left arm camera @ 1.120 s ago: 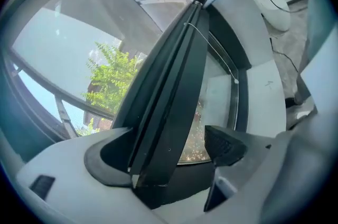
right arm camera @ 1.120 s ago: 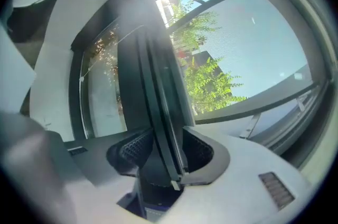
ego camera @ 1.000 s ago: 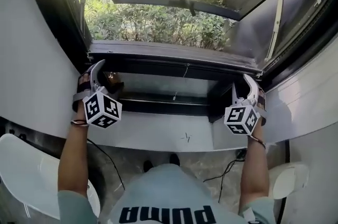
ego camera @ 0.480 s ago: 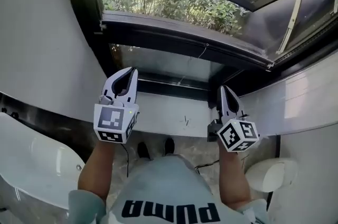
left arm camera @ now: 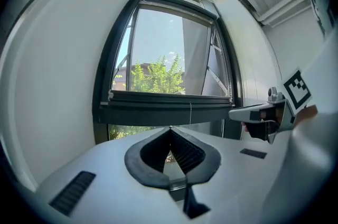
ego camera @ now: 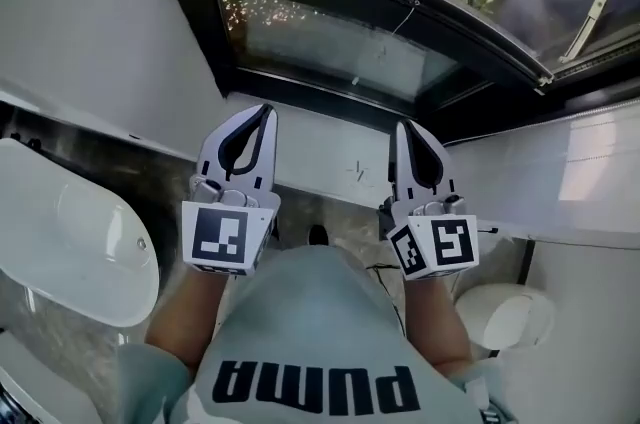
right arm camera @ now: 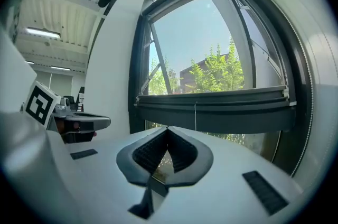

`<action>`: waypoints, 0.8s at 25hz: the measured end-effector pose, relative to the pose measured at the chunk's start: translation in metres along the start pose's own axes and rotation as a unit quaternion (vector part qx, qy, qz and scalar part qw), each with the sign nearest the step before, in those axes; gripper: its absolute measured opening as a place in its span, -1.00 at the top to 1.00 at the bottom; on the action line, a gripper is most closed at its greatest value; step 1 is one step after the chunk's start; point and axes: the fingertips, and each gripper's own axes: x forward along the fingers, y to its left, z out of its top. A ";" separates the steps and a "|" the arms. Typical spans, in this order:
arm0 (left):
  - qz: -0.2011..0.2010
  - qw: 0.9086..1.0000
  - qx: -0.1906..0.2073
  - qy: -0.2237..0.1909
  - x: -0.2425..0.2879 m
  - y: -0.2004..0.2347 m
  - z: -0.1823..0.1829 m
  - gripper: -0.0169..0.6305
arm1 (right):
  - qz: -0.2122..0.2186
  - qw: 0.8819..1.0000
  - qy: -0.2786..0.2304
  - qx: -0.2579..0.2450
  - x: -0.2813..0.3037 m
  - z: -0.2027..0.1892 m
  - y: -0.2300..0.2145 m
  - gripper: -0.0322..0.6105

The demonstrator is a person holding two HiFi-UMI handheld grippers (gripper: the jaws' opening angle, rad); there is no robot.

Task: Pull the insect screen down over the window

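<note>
The insect screen's dark bottom bar [ego camera: 380, 4] runs across the window, with a thin pull cord [ego camera: 402, 18] hanging from its middle. In the left gripper view the bar [left arm camera: 169, 108] hangs a little above the sill, and greenery shows through the gap below it. My left gripper [ego camera: 266, 108] and right gripper [ego camera: 401, 124] are both shut on nothing. They are held side by side over the white ledge [ego camera: 320, 147], well short of the bar. Each gripper view shows its own closed jaw tips [left arm camera: 170, 128] [right arm camera: 168, 128] pointing at the bar [right arm camera: 211, 106].
The outer window sash [left arm camera: 198, 56] stands swung outward. A white basin-like fixture [ego camera: 70, 242] sits at the lower left and another white fixture [ego camera: 505, 317] at the lower right. White walls flank the window. Cables lie on the floor [ego camera: 375, 267] near my feet.
Both grippers have left the ends of the screen bar and drawn back toward my body. Their jaws went from open to shut. The head view has tilted downward.
</note>
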 end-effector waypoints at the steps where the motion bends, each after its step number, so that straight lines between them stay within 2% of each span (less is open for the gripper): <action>1: 0.010 1.000 0.002 -0.001 -0.004 -0.007 0.000 0.91 | 0.011 1.000 -0.001 -0.002 -0.004 -0.002 -0.001 0.88; 9: 0.083 0.996 0.031 -0.003 -0.038 -0.067 -0.006 0.91 | 0.095 0.995 -0.005 -0.021 -0.045 -0.017 -0.010 0.88; 14: 0.107 0.994 0.032 0.004 -0.050 -0.096 -0.013 0.91 | 0.108 0.994 -0.005 -0.009 -0.065 -0.026 -0.026 0.88; 20: 0.113 0.993 0.038 0.017 -0.068 -0.116 -0.020 0.91 | 0.114 0.993 -0.006 0.008 -0.089 -0.035 -0.028 0.88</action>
